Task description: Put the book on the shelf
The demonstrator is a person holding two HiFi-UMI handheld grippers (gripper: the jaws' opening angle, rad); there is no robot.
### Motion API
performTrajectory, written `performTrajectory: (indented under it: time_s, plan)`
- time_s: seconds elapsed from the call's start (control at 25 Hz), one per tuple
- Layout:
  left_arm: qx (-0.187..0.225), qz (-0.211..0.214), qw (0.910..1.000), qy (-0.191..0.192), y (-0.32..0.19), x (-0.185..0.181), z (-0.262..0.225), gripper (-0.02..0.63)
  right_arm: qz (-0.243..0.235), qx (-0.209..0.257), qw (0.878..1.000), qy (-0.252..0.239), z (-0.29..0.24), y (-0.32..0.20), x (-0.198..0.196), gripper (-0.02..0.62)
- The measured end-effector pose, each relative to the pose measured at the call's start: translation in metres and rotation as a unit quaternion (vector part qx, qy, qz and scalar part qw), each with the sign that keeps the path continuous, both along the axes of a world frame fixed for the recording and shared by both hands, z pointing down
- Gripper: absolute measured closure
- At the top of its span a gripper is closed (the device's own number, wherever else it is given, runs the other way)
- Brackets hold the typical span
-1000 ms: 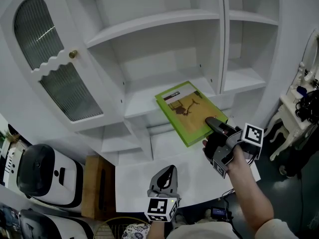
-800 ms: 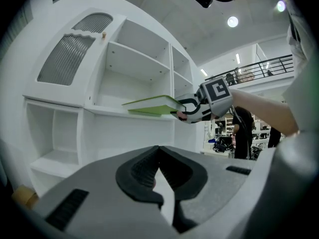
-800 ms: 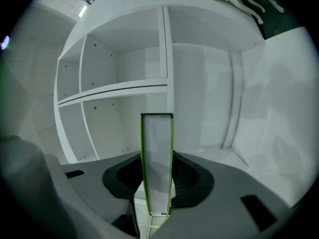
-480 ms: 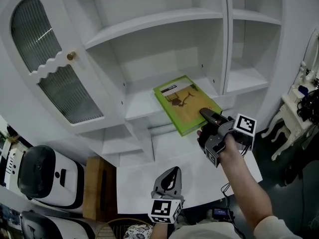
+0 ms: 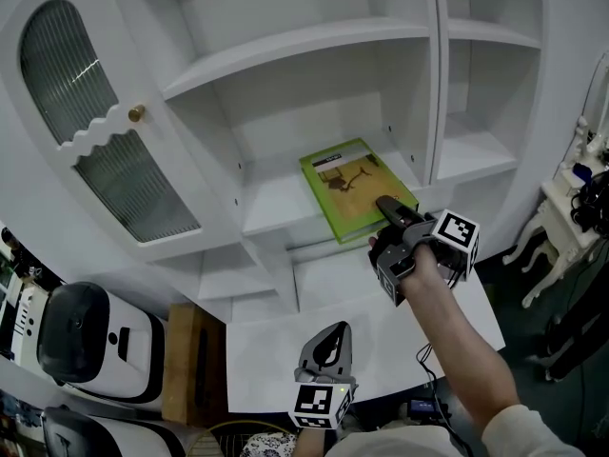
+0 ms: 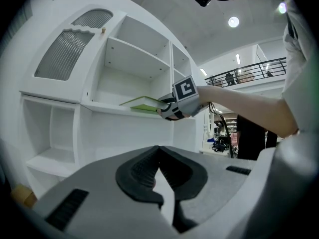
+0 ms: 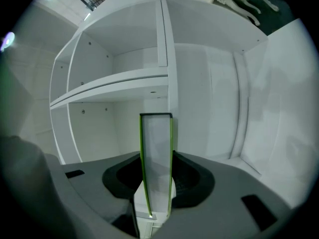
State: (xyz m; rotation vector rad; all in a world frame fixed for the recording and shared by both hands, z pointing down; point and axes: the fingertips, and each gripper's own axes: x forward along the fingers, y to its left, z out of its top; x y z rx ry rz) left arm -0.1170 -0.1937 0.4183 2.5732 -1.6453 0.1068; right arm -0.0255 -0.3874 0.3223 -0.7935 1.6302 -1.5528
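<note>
Head view: the green book [image 5: 354, 187] lies flat just off centre toward 2 o'clock. Most of it is over the middle shelf [image 5: 271, 206], and its near corner overhangs the front edge. A second ago it hung farther out, toward 4 o'clock; book and right gripper [image 5: 388, 208] have since slid inward together toward 11 o'clock. The right gripper clamps the book's 5 o'clock corner. The left gripper [image 5: 331, 333] sits at 6 o'clock, much where it was, well apart from the book. A glazed cabinet door [image 5: 105, 131] stands at 10 o'clock.

Left gripper view: its jaws meet at the tips with nothing between them, which the head view cannot show. At 12 o'clock above them the book is seen edge-on and level, its far end over the shelf and the right gripper at its near end.

Right gripper view: the book's page edge stands upright between the two pads, held, at half width. It points into the bay left of the upright divider [image 7: 169, 73] at 12 o'clock.
</note>
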Motion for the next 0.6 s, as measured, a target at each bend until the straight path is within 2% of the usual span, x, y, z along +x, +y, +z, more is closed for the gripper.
performTrajectory:
  time_s: [0.6]
  plan:
    - [-0.003, -0.016, 0.9999, 0.002, 0.002, -0.013, 0.0, 0.603, 0.013, 0.002, 1.0, -0.012, 0.001, -0.022, -0.008, 0.448]
